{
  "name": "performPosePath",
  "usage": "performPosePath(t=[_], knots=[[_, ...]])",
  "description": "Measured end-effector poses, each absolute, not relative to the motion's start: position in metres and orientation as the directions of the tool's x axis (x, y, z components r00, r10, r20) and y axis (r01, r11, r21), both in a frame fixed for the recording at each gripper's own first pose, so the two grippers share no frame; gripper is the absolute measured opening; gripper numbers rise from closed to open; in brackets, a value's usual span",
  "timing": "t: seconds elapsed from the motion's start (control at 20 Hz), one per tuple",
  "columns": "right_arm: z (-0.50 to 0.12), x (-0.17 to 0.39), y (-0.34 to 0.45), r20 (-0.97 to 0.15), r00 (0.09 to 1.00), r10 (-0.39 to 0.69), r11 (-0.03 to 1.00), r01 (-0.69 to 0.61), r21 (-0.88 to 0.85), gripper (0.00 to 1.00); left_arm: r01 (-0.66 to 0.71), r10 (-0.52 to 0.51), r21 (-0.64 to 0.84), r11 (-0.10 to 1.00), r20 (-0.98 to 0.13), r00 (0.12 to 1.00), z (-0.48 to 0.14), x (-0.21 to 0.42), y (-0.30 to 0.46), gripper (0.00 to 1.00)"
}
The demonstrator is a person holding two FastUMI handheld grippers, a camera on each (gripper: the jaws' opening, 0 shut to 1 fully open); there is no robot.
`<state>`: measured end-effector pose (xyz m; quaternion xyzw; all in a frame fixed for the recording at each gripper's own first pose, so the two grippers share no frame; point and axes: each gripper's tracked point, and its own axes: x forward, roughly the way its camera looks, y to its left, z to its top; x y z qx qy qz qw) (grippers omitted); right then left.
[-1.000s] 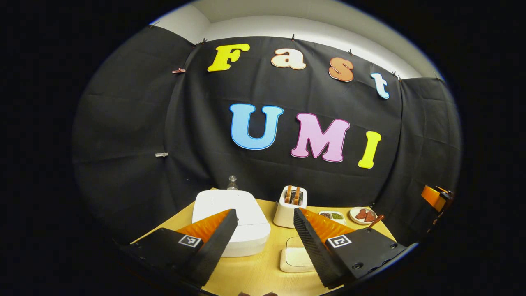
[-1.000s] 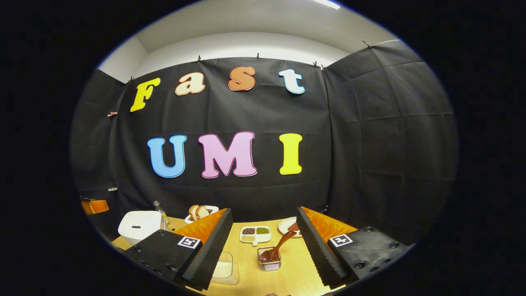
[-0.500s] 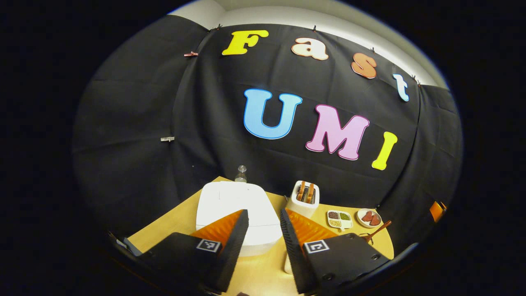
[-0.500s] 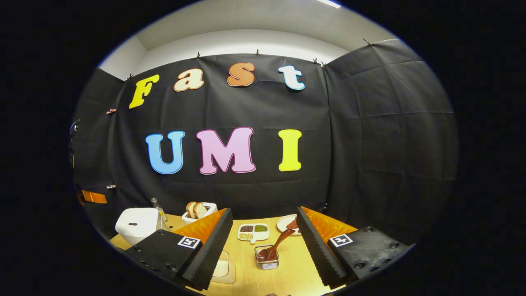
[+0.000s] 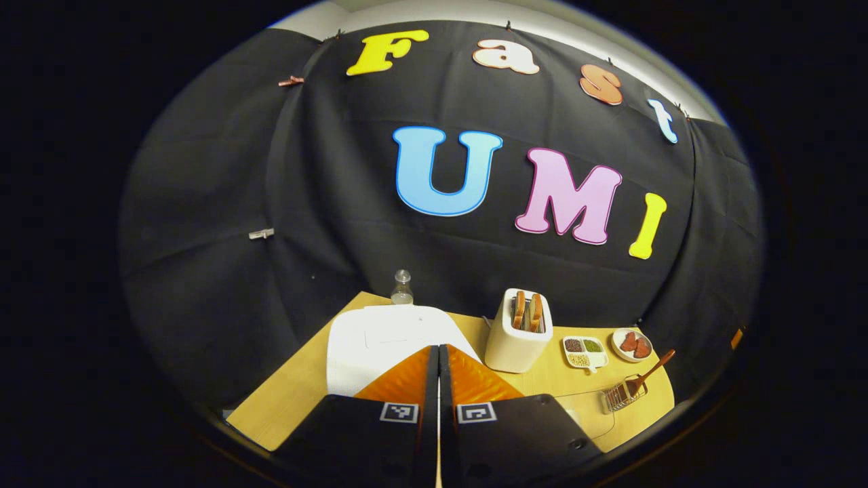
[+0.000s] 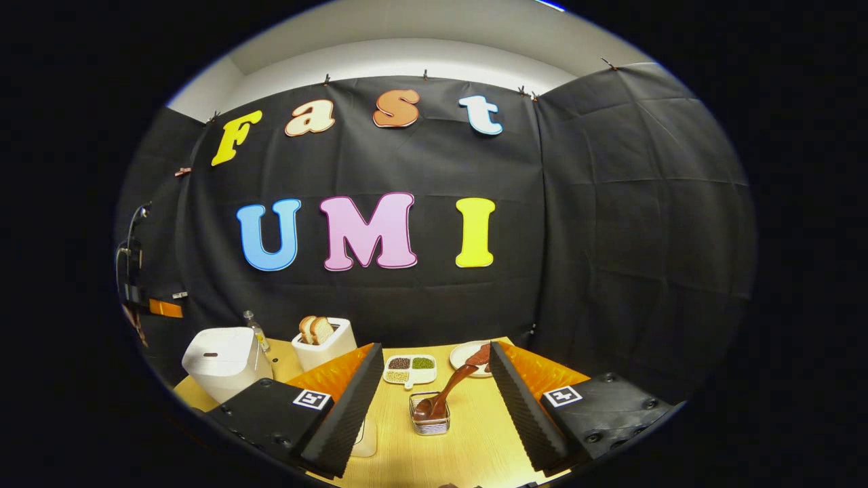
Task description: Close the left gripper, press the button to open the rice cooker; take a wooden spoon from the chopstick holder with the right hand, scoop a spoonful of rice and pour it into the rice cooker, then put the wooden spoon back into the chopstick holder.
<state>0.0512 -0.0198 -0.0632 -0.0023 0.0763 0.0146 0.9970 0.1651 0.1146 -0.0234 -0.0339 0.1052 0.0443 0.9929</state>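
Left tool (image 5: 438, 352) fully closed, empty, over white boxy rice cooker (image 5: 380, 339). Right tool (image 6: 434, 369) wide open, empty, facing brown wooden spoon (image 6: 447, 393) in wire holder (image 6: 430, 421).

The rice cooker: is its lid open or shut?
Shut. The white rice cooker has its lid flat on top; the left gripper, jaws closed, points at it.

No readable text; square coded markers on left gripper (image 5: 438, 366), apparently unreadable.
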Motion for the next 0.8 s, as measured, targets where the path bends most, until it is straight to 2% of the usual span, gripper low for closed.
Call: performPosePath(t=[0.25,0.55,0.8], knots=[[-0.066,0.054,-0.037,-0.159,0.987,-0.007,1.000,0.008,0.009,0.98,-0.035,0.010,-0.087,0.996,-0.272,0.962,-0.054,0.210,0.120,0.06],[-0.074,0.052,-0.048,-0.181,0.983,-0.023,0.999,0.029,0.035,0.98,-0.100,0.059,-0.083,0.991,-0.400,0.914,-0.113,0.232,0.136,0.06],[-0.080,0.056,-0.046,-0.191,0.982,-0.009,1.000,0.010,0.003,0.98,-0.141,0.082,-0.108,0.984,-0.428,0.900,-0.137,0.233,0.142,0.06]])
